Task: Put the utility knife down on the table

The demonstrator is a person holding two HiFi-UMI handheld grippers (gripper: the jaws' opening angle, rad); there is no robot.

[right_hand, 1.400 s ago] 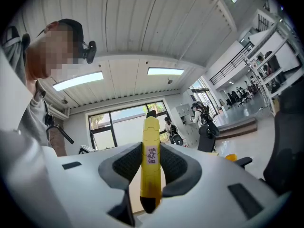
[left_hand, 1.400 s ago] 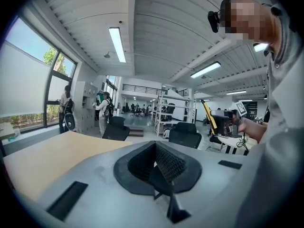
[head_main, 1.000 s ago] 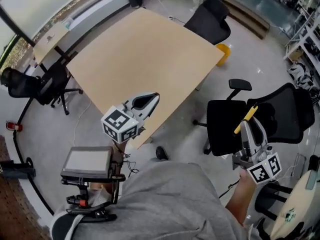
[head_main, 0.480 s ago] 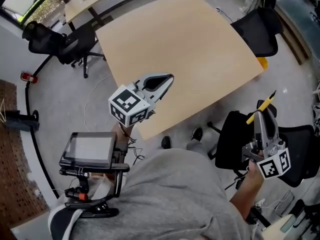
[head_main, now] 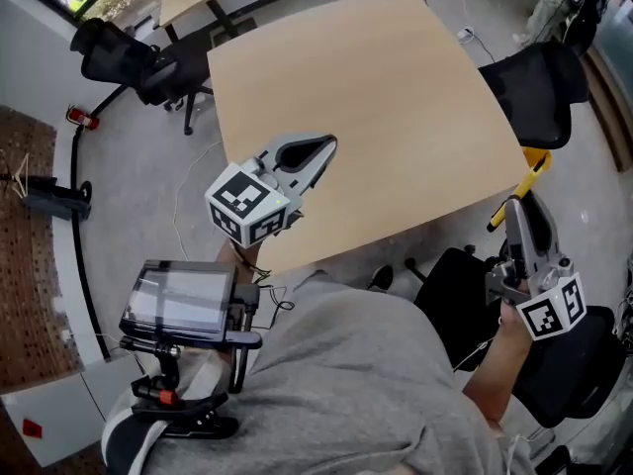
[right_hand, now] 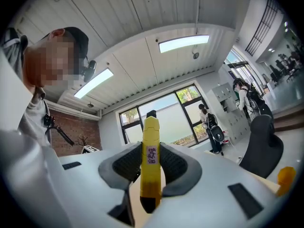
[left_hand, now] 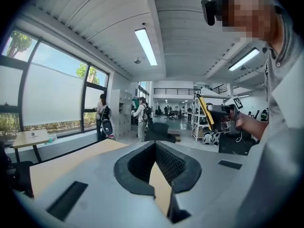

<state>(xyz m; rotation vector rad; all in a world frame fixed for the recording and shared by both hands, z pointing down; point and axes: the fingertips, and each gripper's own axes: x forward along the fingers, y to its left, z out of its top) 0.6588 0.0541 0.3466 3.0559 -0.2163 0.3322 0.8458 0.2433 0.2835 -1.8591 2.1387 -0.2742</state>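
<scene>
The right tool (head_main: 521,214) is pinching the yellow utility knife (head_main: 519,188) between its two jaws. In the right gripper view the knife (right_hand: 151,151) stands up straight in the tool (right_hand: 151,164), and its tip pokes out past the jaws. It is up in the air, just off the near right edge of the tan counter (head_main: 366,97), not touching it. The left tool (head_main: 315,154) hangs over the counter's near edge. Its jaws are pressed together at the tips with nothing in them
</scene>
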